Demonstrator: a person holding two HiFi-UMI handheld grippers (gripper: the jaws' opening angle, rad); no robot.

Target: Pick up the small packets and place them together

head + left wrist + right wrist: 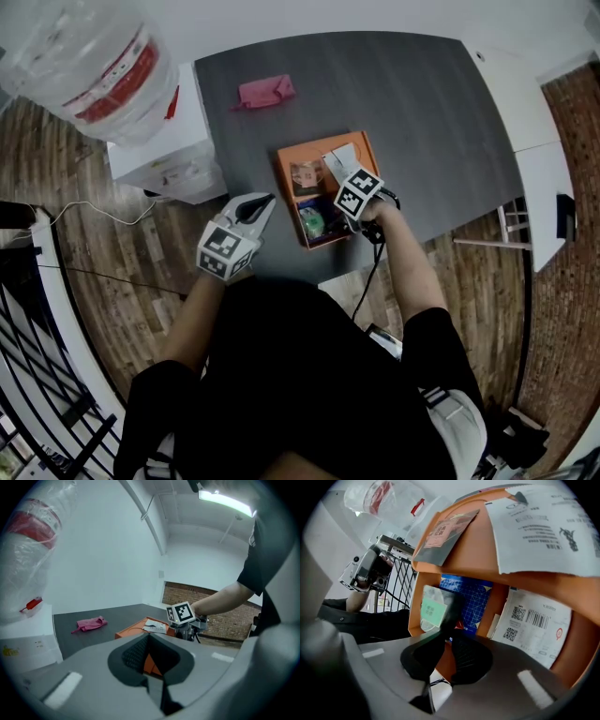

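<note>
An orange box point(287, 178) with compartments stands on the dark table point(422, 112). Its near compartment holds a dark packet with a green label point(311, 222) on a blue one point(473, 597). A pink-printed packet point(307, 174) lies in the compartment beyond. My right gripper point(333, 211) reaches into the near compartment. Its jaws point(447, 639) stand a little apart around the green-labelled packet's point(432, 609) dark edge, which lies against the left jaw. My left gripper point(267, 199) hovers shut and empty at the table's front edge, left of the box point(140, 629).
A white printed sheet point(342, 155) covers the box's far right part, and a barcode label point(534, 625) lies in the right compartment. A pink cloth point(265, 91) lies far back. A water bottle point(98, 66) sits on a white dispenser at left. Black railing point(28, 375) runs along the left.
</note>
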